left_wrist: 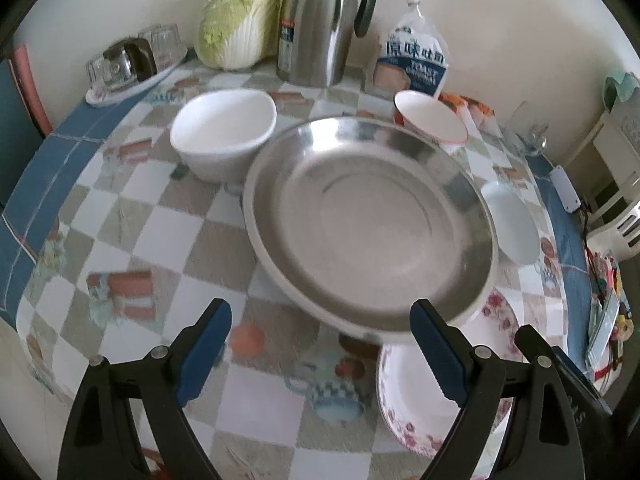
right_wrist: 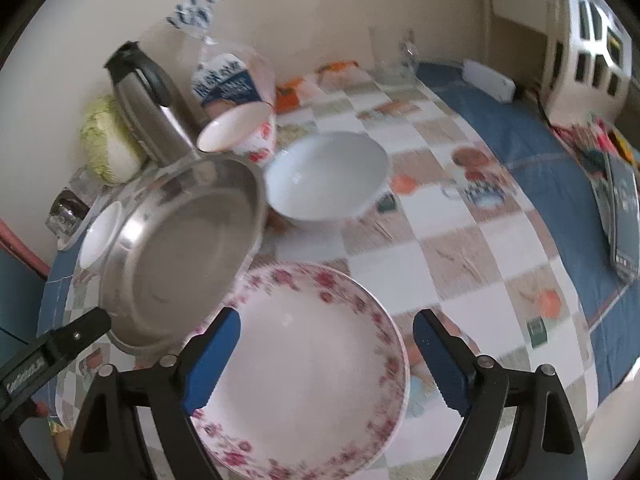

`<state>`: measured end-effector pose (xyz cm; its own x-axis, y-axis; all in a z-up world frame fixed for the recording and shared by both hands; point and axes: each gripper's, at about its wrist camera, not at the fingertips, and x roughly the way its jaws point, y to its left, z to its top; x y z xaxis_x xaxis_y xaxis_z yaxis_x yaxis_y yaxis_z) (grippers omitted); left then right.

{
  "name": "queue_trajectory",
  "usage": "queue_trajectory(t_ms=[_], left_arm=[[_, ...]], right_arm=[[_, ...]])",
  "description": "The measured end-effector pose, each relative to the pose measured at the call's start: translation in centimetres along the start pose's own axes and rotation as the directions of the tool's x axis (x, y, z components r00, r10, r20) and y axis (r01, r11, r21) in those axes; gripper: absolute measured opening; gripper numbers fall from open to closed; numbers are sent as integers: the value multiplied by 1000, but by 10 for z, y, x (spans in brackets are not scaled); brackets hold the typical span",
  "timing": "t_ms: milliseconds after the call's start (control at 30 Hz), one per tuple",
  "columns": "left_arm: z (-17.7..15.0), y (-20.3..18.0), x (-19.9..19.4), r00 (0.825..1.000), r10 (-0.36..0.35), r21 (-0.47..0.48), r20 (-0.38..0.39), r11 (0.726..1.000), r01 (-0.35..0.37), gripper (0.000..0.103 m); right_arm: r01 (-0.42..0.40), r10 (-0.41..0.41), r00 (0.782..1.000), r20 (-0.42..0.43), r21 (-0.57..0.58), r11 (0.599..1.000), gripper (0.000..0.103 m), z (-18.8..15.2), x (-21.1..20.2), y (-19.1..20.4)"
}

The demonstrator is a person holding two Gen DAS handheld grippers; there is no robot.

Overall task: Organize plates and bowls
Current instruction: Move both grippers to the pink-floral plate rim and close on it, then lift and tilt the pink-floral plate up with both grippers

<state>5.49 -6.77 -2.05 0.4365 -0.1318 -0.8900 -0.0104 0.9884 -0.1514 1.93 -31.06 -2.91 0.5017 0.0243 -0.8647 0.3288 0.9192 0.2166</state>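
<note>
Both tools are seen spread wide with nothing pinched: the left tool (left_wrist: 322, 354) is held over the checked counter (left_wrist: 132, 224) just short of the steel basin (left_wrist: 370, 220), while the right tool (right_wrist: 326, 358) is poised over the floral plate (right_wrist: 304, 364), whose far edge is overlapped by the basin. Beyond, a white bowl (right_wrist: 326, 178) and a red-rimmed bowl (right_wrist: 234, 128) are set, with a kettle (left_wrist: 320, 20), cabbage (left_wrist: 236, 20) and bread bag (left_wrist: 414, 60) against the wall.

So on the table: one steel basin (left_wrist: 368, 224), one floral plate (right_wrist: 308, 364), two plain white bowls (left_wrist: 224, 132) (right_wrist: 326, 178), one red-rimmed bowl (left_wrist: 430, 116), one kettle (left_wrist: 320, 24), one cabbage (left_wrist: 238, 20), one toast bag (left_wrist: 414, 62).
</note>
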Motion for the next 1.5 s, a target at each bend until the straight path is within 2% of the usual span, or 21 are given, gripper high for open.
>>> queue_trajectory(t_ms=[200, 333, 567, 667, 867, 933, 967, 1000, 1033, 1067, 1133, 1200, 1500], left_arm=[[-14, -5, 10, 995, -49, -24, -81, 999, 47, 91], [-21, -16, 22, 990, -70, 7, -125, 997, 72, 91], [-30, -34, 42, 974, -107, 35, -198, 993, 116, 91], [-34, -43, 49, 974, -81, 70, -210, 993, 97, 91], [-38, -53, 59, 966, -85, 64, -244, 993, 104, 91], [-38, -53, 62, 966, -77, 56, -248, 994, 94, 91], [-38, -53, 63, 965, -77, 48, -251, 995, 92, 91], [-36, -55, 65, 964, -77, 42, -255, 995, 90, 91], [-36, -53, 67, 962, -79, 27, -261, 996, 89, 91], [-36, -51, 68, 961, -83, 14, -265, 996, 90, 90], [-34, -46, 69, 959, -87, -2, -269, 996, 90, 80], [-34, -45, 72, 958, -79, -9, -275, 997, 80, 64], [-39, -52, 82, 951, -89, 2, -295, 996, 94, 41]], right_arm=[[14, -3, 996, -89, 123, 992, 90, -5, 15, -37], [16, 10, 990, -141, 181, 983, 90, -10, 28, -52], [4, 31, 985, -168, 202, 979, 90, -12, 36, -58], [14, 24, 983, -182, 204, 979, 89, -12, 38, -60], [0, 41, 980, -193, 208, 978, 73, -13, 42, -65], [-11, 52, 980, -190, 209, 978, 59, -13, 42, -66], [-16, 57, 980, -189, 209, 978, 56, -14, 41, -66], [-20, 61, 980, -190, 209, 978, 50, -14, 41, -66], [-23, 64, 980, -190, 206, 978, 40, -14, 41, -66], [-25, 65, 980, -190, 203, 979, 36, -14, 41, -66], [-25, 64, 979, -192, 197, 980, 29, -15, 42, -65], [-33, 70, 979, -190, 193, 981, 25, -13, 43, -64], [-35, 76, 977, -197, 200, 979, 24, -15, 41, -68]])
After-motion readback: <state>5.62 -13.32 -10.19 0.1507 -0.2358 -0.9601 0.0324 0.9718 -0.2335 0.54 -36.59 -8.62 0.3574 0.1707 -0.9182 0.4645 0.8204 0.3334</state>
